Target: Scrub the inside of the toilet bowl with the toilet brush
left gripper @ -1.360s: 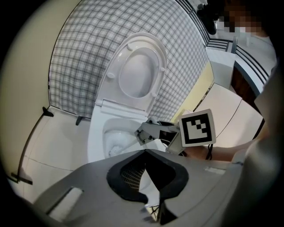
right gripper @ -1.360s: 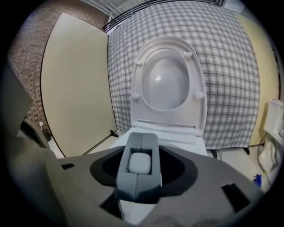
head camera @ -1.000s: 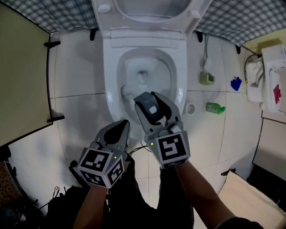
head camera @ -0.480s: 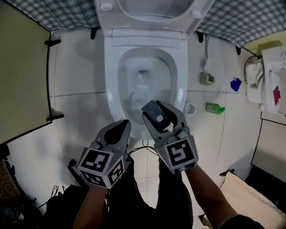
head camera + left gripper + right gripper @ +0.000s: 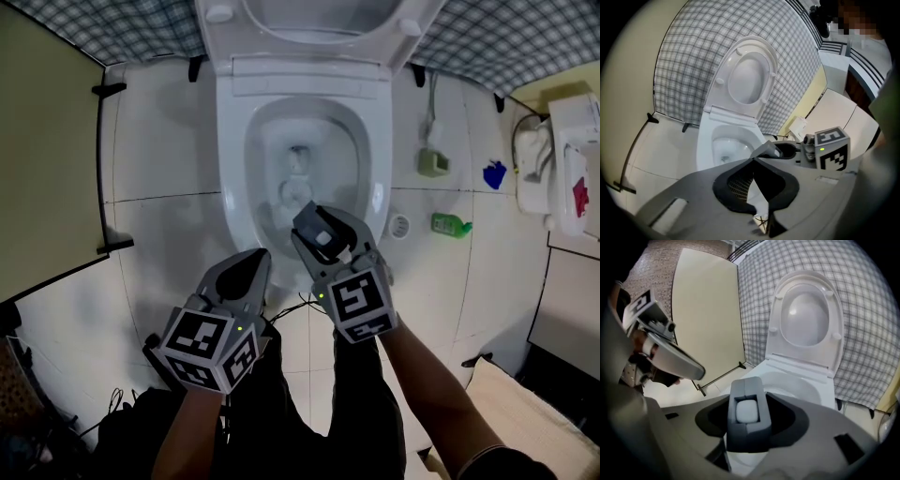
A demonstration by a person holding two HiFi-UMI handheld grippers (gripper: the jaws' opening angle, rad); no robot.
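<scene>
The white toilet (image 5: 234,169) stands with lid and seat raised. In the head view my right gripper (image 5: 323,234) hovers over the bowl's near rim, shut on the grey block handle of the toilet brush (image 5: 322,230). The brush head (image 5: 292,194) sits low inside the bowl, near the water. In the right gripper view the handle block (image 5: 747,411) fills the gap between the jaws, with the bowl (image 5: 797,383) beyond. My left gripper (image 5: 246,274) hangs beside it, nearer me, shut and empty. In the left gripper view its tips (image 5: 752,161) meet, facing the toilet (image 5: 726,140).
A green bottle (image 5: 451,226), a floor drain (image 5: 400,227) and a green holder (image 5: 432,164) lie right of the toilet. A blue object (image 5: 494,174) and a white unit (image 5: 562,159) stand farther right. A beige partition (image 5: 47,159) closes the left side.
My right gripper has sunk and rolled a little, and the brush head has slid from the bowl's left wall toward its middle. The left gripper has stayed put.
</scene>
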